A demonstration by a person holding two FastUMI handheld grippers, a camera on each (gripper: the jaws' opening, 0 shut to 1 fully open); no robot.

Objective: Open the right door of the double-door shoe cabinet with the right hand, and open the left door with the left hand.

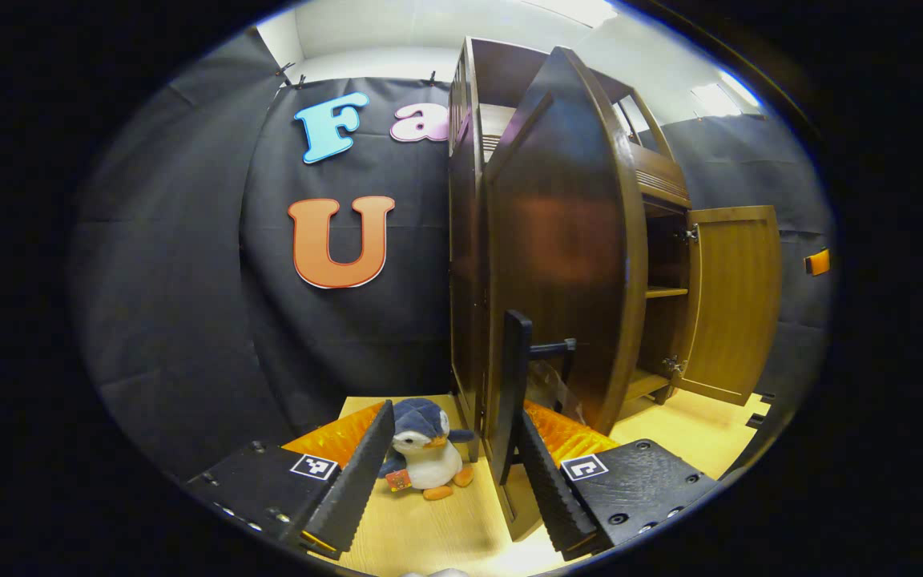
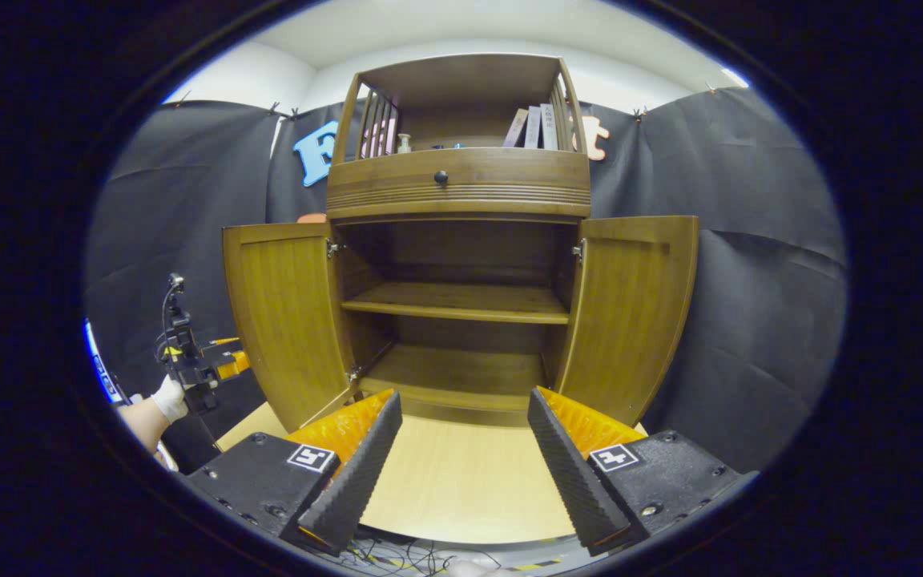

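- Shoe cabinet (image 2: 458, 184): we record warm brown wood with fine vertical grain on the left door (image 2: 285, 320) and right door (image 2: 630, 312).
- Drawer knob (image 2: 441, 177): we note black.
- Door handle (image 1: 516, 377): we note black.
- Platform (image 2: 453, 481): we list pale yellow wood.
- Penguin toy (image 1: 427, 449): we log navy back, white belly, orange beak and feet.
- Glove (image 2: 168, 398): we note white.

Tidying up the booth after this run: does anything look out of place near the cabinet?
A stuffed penguin toy sits on the floor beside the cabinet, just outside the open left door. It seems a stray. Otherwise nothing looks damaged or askew.
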